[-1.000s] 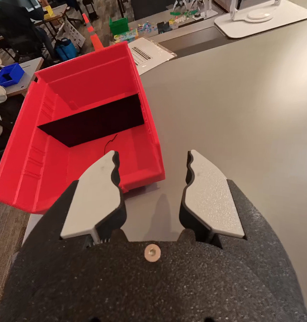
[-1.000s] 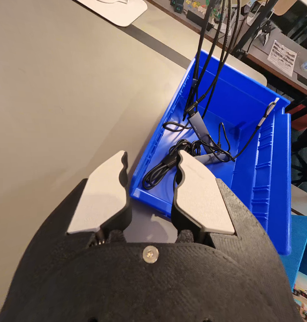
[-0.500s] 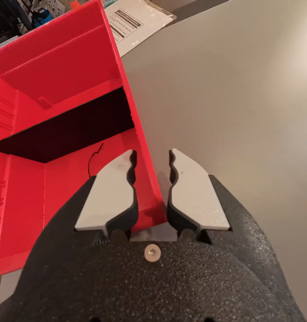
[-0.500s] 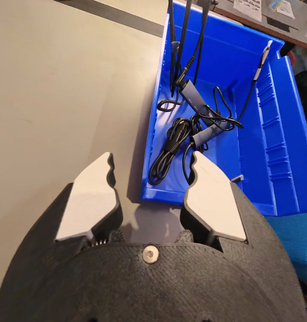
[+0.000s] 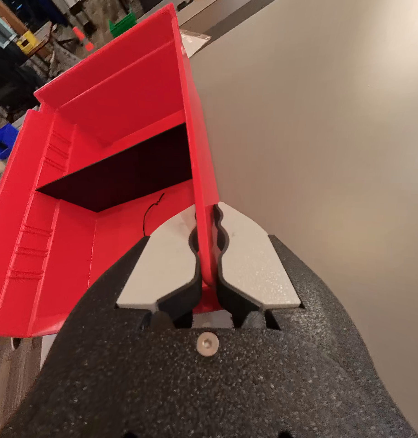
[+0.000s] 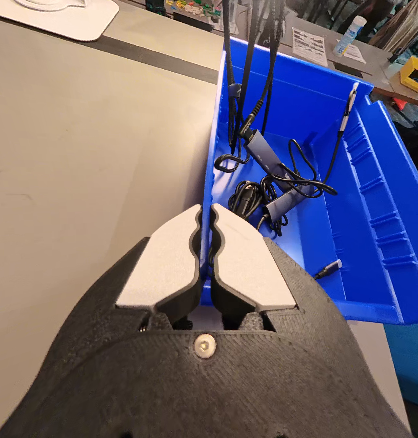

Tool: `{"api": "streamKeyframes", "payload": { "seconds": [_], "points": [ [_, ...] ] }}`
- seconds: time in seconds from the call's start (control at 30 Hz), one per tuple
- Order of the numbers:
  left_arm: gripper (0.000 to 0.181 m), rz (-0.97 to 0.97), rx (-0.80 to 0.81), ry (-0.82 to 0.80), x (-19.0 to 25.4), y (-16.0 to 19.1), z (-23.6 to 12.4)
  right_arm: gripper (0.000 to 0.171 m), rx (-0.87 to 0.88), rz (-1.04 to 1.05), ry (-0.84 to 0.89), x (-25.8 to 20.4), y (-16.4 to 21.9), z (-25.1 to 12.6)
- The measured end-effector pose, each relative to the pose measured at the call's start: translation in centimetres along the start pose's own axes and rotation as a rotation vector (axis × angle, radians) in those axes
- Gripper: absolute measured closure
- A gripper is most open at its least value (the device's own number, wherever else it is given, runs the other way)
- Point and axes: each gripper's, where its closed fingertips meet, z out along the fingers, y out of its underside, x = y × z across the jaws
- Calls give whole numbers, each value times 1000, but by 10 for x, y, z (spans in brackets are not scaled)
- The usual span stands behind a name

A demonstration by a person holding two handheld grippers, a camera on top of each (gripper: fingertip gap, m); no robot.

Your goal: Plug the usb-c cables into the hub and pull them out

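My left gripper (image 5: 204, 211) is shut on the right wall of a red bin (image 5: 122, 99), near its front corner. The red bin holds a black divider (image 5: 115, 184) and a thin black thread (image 5: 151, 211). My right gripper (image 6: 206, 208) is shut on the left wall of a blue bin (image 6: 345, 213), near its front corner. The blue bin holds two grey hubs (image 6: 264, 151) (image 6: 283, 201), a coiled black cable (image 6: 248, 199), loose thin black cables, and a loose usb-c plug (image 6: 328, 269). Braided cables (image 6: 248, 71) hang down into the bin; one is plugged into the far hub.
Both bins stand on a grey table (image 6: 96, 142). A white pad (image 6: 61, 19) lies at the table's far edge. Papers (image 6: 309, 46), a bottle (image 6: 350, 35) and a yellow box (image 6: 414, 75) sit on a desk beyond. Past the red bin are orange cones (image 5: 81, 39) and small bins.
Both grippers moved forward over the bin walls and closed on them: the left on the red bin's right wall, the right on the blue bin's left wall. Both were open before.
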Motion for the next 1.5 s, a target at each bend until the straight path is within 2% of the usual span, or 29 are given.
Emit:
{"api": "streamKeyframes", "payload": {
  "seconds": [0.03,0.23,0.53,0.73,0.83,1.0,1.17,1.27,1.33,1.4,1.5],
  "points": [
    [173,20,14,32,6,1,-6,167,1,-19,-14,-1,0,-1],
    [173,164,96,268,62,-2,-39,166,28,-98,-162,-28,-5,-4],
    [174,453,273,676,183,-30,-70,169,122,-261,-500,-122,-33,1],
    [174,633,361,993,241,-20,-124,169,187,-422,-768,-174,-43,-4],
    [175,667,365,1070,263,-17,-141,169,205,-469,-886,-200,-49,-6],
    [175,703,394,1112,296,-28,-146,169,239,-506,-1022,-252,-63,-6],
    [175,705,409,1134,303,-29,-149,167,250,-502,-1145,-272,-68,-6],
    [174,665,419,1128,303,-33,-149,163,297,-502,-1124,-271,-73,-4],
    [173,573,470,1133,300,-43,-155,152,335,-483,-1090,-266,-81,-3],
    [167,428,592,1176,287,-66,-174,142,381,-431,-1066,-256,-94,-7],
    [168,177,783,1213,237,-114,-198,141,440,-378,-945,-232,-117,-10]
  ]
}}
